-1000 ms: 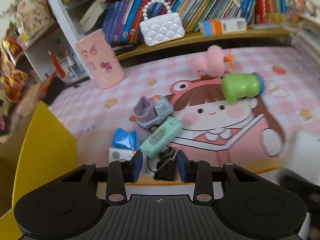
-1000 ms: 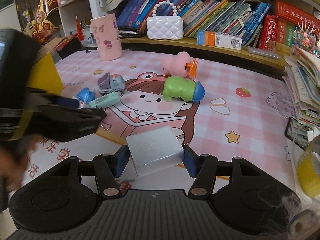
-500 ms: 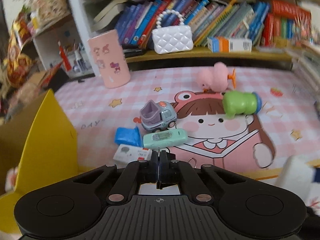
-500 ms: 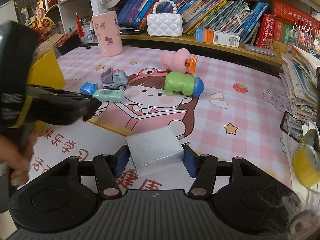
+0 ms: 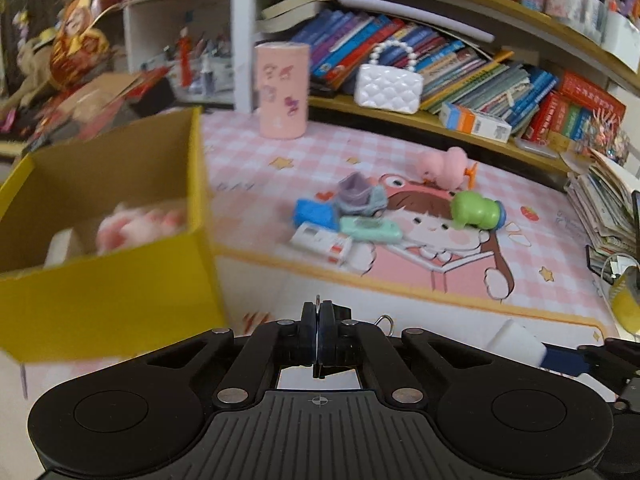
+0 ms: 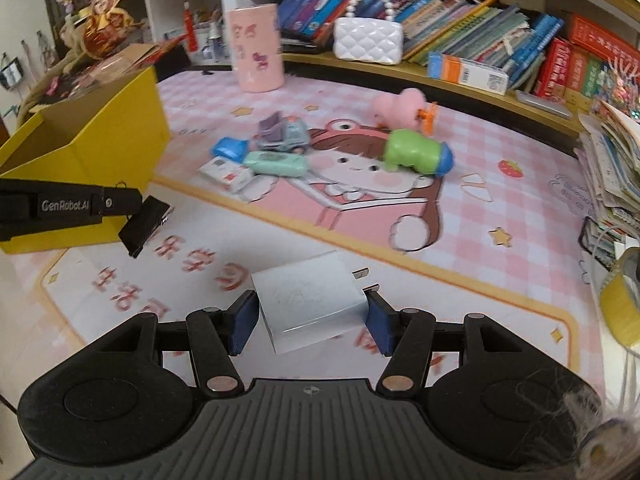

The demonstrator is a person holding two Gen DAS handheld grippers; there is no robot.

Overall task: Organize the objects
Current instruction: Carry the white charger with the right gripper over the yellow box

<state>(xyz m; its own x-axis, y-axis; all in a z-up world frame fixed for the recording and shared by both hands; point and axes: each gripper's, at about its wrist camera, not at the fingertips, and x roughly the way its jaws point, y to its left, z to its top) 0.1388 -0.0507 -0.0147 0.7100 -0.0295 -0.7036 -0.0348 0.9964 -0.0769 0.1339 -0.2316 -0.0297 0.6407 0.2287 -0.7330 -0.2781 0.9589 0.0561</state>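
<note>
The right gripper [image 6: 306,320] clamped a smooth white plug-in charger block [image 6: 308,300] above the mat; the left gripper [image 5: 319,338], pads pressed together on a black binder clip [image 6: 144,226], hung beside the yellow cardboard box [image 6: 100,140]; both probably needed carrying over its open top; glossy plastic toys [image 6: 280,140] lay beyond.

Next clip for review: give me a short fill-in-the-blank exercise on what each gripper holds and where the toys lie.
1. The right gripper is shut on a white ____ with two metal prongs.
2. The left gripper holds a black binder clip beside the ____ cardboard box.
3. On the pink mat, the green toy lies nearest the ____ plush toy.
4. The white quilted handbag has a handle of ____.

Missing words: charger; yellow; pink; pearls
</note>
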